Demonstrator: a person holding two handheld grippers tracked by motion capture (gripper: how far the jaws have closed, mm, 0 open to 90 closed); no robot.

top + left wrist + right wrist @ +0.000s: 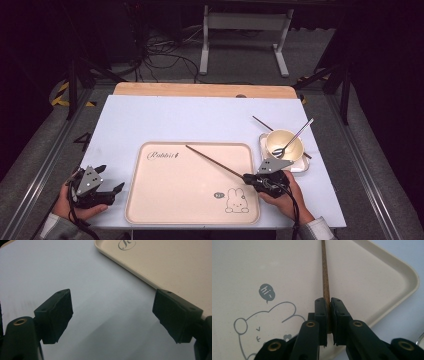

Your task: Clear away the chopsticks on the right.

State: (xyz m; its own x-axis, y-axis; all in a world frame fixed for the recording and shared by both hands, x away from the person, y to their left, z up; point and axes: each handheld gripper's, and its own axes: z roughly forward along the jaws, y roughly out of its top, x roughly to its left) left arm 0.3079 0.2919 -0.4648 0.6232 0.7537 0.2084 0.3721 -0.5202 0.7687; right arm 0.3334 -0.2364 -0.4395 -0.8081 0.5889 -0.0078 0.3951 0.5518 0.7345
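Over tray [274, 270], chopstick [325, 277] sits clamped between jaws.

**What stays out of sight**

In the right gripper view the chopstick [325, 277] runs off the top edge, its near end buried between the shut jaws. The rabbit [262, 327] is cut at bottom left. In the high view the second chopstick [261, 121] vanishes behind the bowl [285, 144].

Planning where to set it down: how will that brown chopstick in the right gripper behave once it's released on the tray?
The chopstick looks thin and rigid, so probably stiff and light. Being slender, it may roll on the smooth tray, though the raised rim should likely stop it. The right gripper grips one end, so it could pivot.
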